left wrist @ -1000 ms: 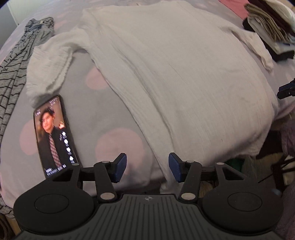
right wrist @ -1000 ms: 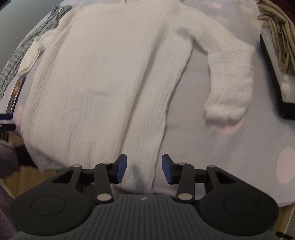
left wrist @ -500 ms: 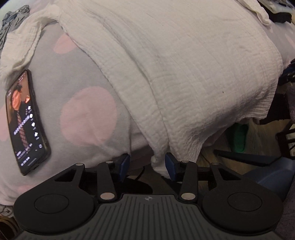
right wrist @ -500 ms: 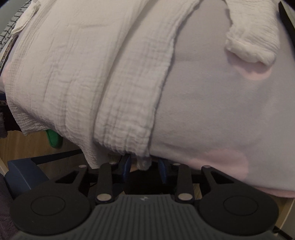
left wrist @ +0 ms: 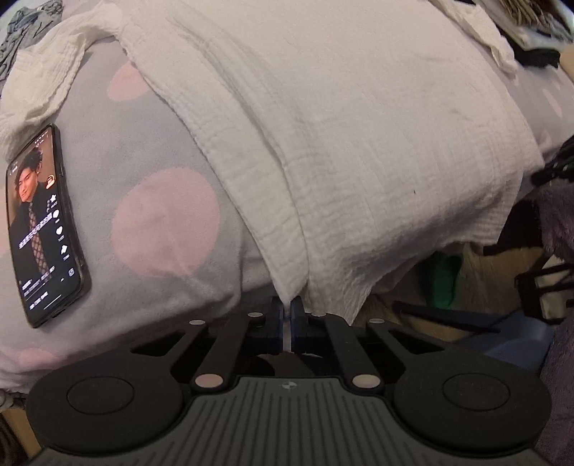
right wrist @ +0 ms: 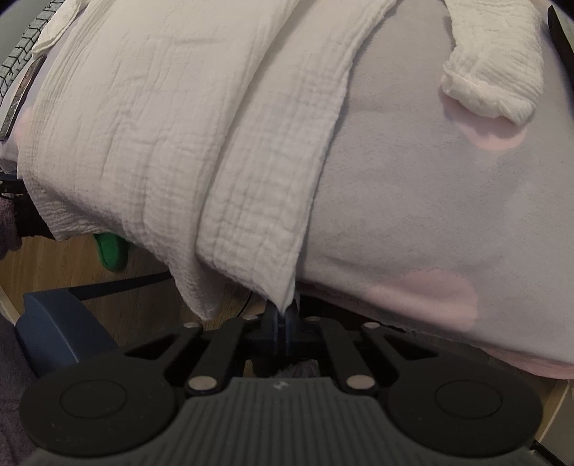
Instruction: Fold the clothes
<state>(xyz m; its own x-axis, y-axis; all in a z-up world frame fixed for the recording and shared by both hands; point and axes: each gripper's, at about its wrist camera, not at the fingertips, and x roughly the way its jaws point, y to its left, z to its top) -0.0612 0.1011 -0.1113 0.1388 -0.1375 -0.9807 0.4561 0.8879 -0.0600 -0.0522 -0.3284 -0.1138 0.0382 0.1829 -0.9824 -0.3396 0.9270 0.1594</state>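
Observation:
A white crinkled long-sleeved shirt [left wrist: 340, 136] lies spread on a grey bed cover with pink dots [left wrist: 150, 215], its hem hanging over the near edge. My left gripper [left wrist: 287, 311] is shut on the hem's left corner, where the side is folded under. In the right wrist view the same shirt [right wrist: 161, 107] fills the upper left, and my right gripper [right wrist: 282, 315] is shut on the hem's right corner below a folded-over side strip. One sleeve [right wrist: 491, 68] lies bunched at the upper right.
A phone [left wrist: 41, 229] with a lit screen lies on the cover left of the shirt. A striped grey garment [left wrist: 21, 43] sits at the far left and a stack of folded clothes [left wrist: 531, 21] at the far right. Below the edge are wooden floor [right wrist: 64, 265], a green object [right wrist: 113, 251] and a blue box [right wrist: 61, 329].
Both grippers came down from above the shirt to the hem at the bed's near edge and closed on its two corners; they were open before.

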